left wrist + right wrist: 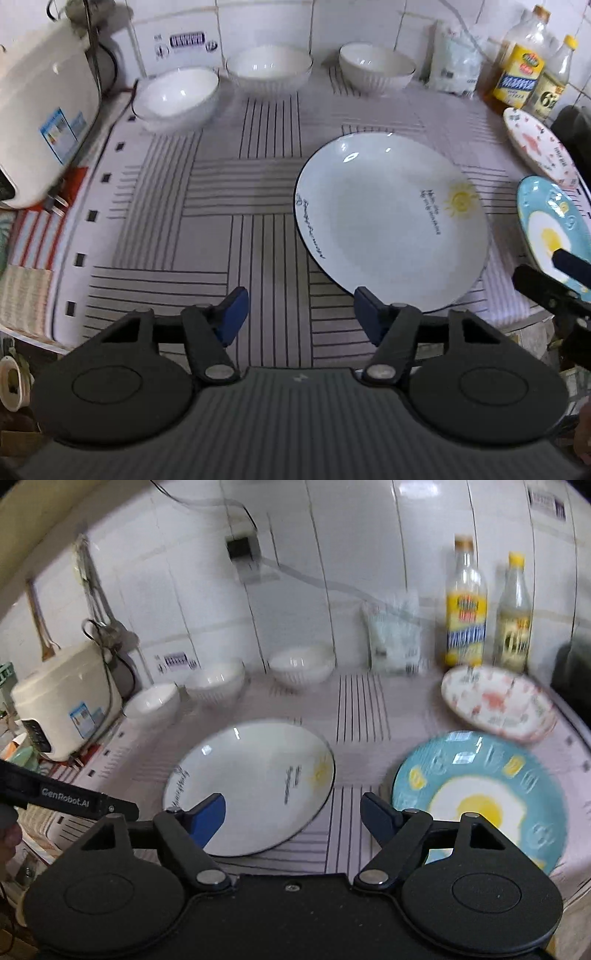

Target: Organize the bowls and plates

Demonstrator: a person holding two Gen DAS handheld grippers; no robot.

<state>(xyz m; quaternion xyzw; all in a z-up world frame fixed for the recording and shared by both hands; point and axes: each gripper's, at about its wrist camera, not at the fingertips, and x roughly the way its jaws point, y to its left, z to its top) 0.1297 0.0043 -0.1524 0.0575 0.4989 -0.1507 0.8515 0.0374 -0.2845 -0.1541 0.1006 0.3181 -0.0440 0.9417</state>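
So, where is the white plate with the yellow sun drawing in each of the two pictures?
Left wrist view: the white plate lies right of centre on the striped cloth, just ahead of the right finger.
Right wrist view: the white plate lies left of centre, partly behind the left finger.
Shared landmark: the blue plate lies to its right in both.

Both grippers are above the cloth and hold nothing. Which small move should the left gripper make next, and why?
Probably shift the left gripper a little toward the white sun plate and lower it onto the near rim. Its jaws stand open and empty over the striped cloth, and one finger is already by that rim. The plate lies flat, apart from the blue egg plate.
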